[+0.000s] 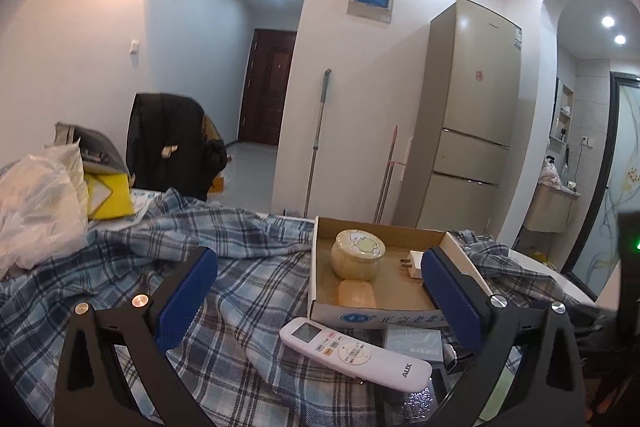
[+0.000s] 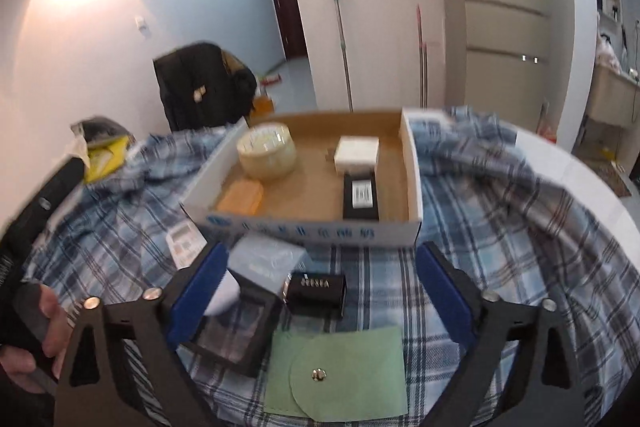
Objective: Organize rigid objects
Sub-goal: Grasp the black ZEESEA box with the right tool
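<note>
My right tongs [image 2: 320, 291] gape wide, holding nothing; a shiny black box [image 2: 316, 294] sits between; cardboard tray [image 2: 412, 163] at twelve o'clock.

My left tongs [image 1: 320, 303] gape empty too.

Cardboard tray [image 2: 412, 163] holds jar [image 2: 266, 155], soap [image 2: 241, 197], charger [image 2: 357, 151], perhaps a black box [image 2: 361, 197].

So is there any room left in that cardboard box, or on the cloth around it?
In the cardboard box, the middle floor is bare between the round jar, the soap bar and the black box. The plaid cloth right of it is free. In front it's crowded: remote, small black case, green pouch.
</note>
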The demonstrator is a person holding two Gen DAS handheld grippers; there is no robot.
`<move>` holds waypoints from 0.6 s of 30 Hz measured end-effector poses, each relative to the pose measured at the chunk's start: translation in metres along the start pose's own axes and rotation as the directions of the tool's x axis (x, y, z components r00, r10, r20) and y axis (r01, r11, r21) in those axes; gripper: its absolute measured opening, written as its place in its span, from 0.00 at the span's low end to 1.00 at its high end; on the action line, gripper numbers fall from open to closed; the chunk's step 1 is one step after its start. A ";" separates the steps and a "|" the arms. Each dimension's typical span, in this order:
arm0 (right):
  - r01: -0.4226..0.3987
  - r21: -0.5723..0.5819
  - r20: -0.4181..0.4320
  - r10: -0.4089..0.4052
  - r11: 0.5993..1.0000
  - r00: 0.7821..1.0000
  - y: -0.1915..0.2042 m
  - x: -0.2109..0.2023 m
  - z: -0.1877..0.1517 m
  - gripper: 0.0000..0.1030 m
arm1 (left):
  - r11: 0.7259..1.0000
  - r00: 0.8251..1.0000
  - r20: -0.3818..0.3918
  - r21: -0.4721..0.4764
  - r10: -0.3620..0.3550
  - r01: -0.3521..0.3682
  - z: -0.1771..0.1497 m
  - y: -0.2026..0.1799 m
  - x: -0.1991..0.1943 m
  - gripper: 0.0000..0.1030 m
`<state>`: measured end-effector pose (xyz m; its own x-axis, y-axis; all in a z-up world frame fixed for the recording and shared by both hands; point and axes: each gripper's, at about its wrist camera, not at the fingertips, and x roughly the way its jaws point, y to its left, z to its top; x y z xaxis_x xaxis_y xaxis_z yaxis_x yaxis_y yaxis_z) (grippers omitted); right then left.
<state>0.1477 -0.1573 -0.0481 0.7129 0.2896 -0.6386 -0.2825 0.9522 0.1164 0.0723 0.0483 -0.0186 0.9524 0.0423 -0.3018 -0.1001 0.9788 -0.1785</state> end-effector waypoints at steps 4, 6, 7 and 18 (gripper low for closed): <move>0.027 0.002 -0.147 -0.027 1.000 0.989 0.001 0.028 -0.006 0.76 | 1.000 1.000 -0.008 -0.002 0.012 -0.012 -0.001 0.001 0.002 1.00; -0.002 0.043 -0.212 0.011 0.999 0.977 -0.003 0.039 -0.009 0.74 | 1.000 1.000 -0.007 0.011 0.014 -0.014 -0.001 -0.002 0.002 1.00; -0.012 0.064 -0.231 0.026 0.998 0.973 -0.006 0.043 -0.010 0.73 | 1.000 1.000 -0.002 0.015 0.017 -0.017 -0.001 -0.003 0.001 1.00; 0.022 0.056 -0.303 -0.004 0.998 0.953 -0.011 0.052 -0.016 0.41 | 1.000 1.000 -0.006 0.017 0.019 -0.019 -0.001 -0.002 0.001 1.00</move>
<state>0.1774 -0.1544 -0.0943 0.4859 0.2431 -0.8395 -0.2307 0.9622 0.1450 0.0728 0.0461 -0.0190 0.9487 0.0596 -0.3107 -0.1129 0.9812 -0.1564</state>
